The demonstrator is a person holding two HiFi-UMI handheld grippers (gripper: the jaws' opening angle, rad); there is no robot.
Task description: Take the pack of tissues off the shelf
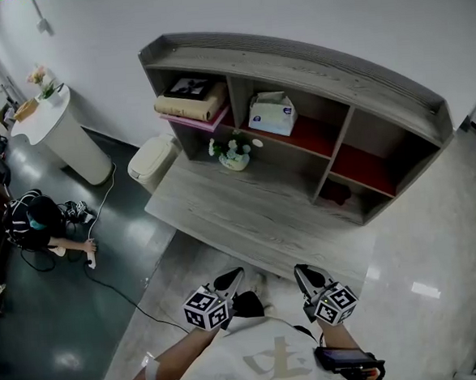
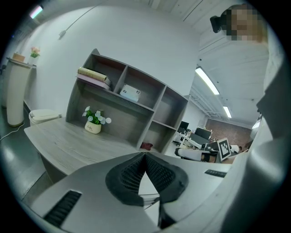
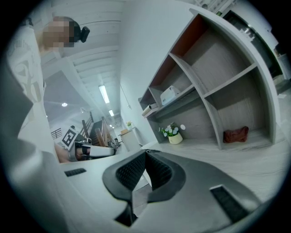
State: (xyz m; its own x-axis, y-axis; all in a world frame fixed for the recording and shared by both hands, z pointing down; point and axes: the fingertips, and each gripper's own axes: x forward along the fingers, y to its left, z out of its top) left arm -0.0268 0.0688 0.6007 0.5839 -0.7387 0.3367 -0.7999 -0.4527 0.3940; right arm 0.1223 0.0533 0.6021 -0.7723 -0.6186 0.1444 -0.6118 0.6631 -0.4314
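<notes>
One shelf holds the pack of tissues in its middle upper compartment; left gripper and right gripper, just off the worktop's near edge, are closed and empty, so one should open wide before reaching in

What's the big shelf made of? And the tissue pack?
The shelf looks like grey wood or wood-look board, matte, with grain lines running along it. The pack of tissues is probably in thin plastic wrap, whitish-blue with soft rounded corners, but it's too small to be sure.
</notes>
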